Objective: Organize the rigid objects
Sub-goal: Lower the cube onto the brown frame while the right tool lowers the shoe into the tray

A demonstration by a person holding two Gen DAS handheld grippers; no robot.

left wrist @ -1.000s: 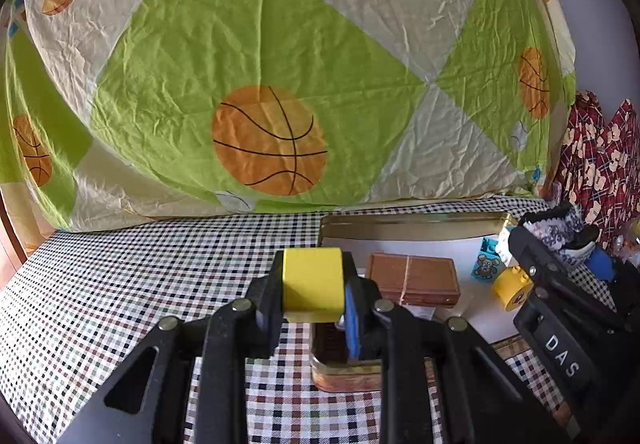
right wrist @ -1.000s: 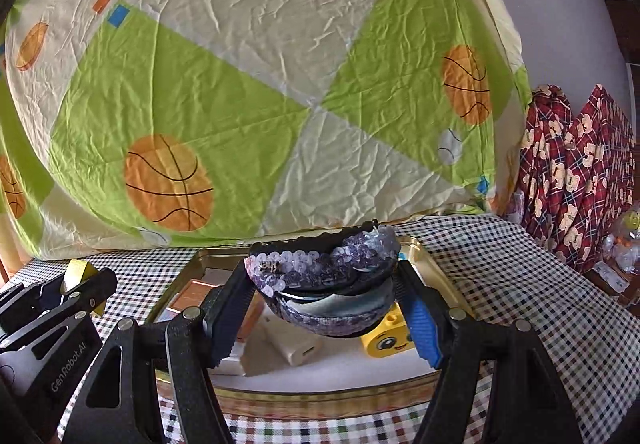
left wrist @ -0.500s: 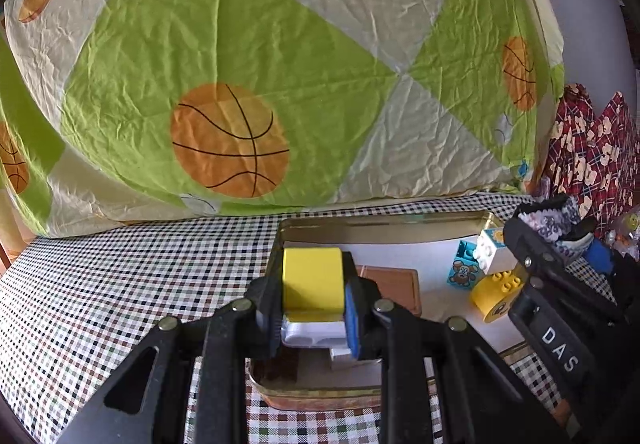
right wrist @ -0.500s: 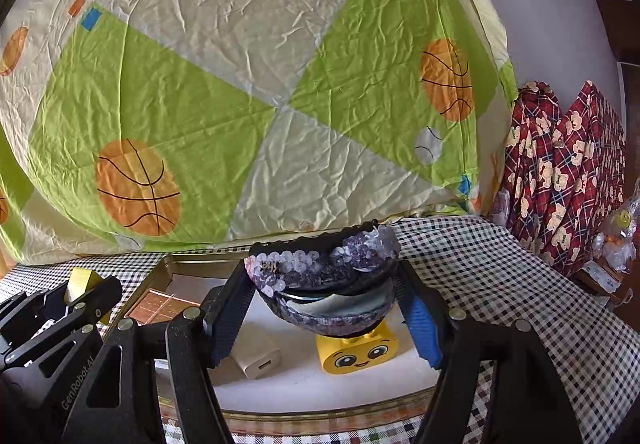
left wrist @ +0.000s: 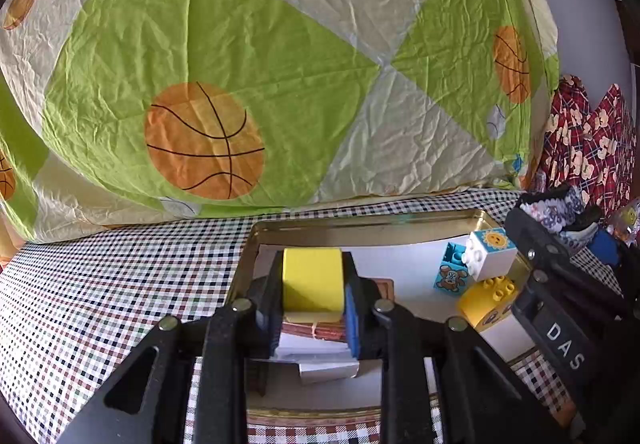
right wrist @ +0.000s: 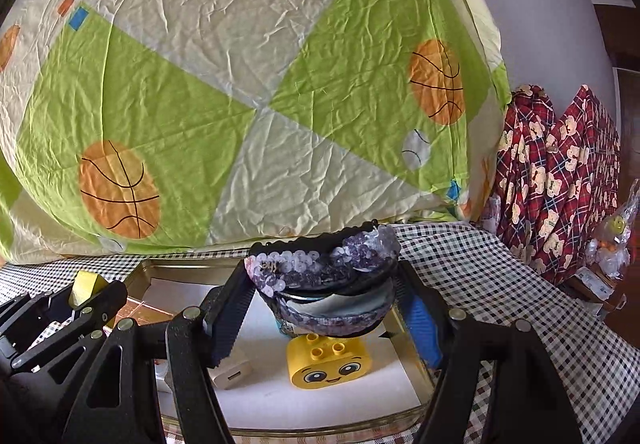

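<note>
Both grippers loaded above the gold tray [left wrist: 362,230].
Left gripper [left wrist: 312,298] clamping yellow block [left wrist: 312,280], hiding the brown box; right gripper [right wrist: 322,298] gripping sequined pouch [right wrist: 324,264]; both now farther over the tray.

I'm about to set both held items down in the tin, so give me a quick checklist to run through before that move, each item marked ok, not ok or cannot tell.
1. Left gripper grips the yellow block: ok.
2. Right gripper grips the purple sequinned pouch: ok.
3. Gold rectangular tin lies below both: ok.
4. Bare spot under the yellow block: not ok, a brown flat box lies there.
5. Bare spot under the pouch: not ok, the yellow smiling-face brick sits there.
6. Both grippers apart from each other: ok.
</note>
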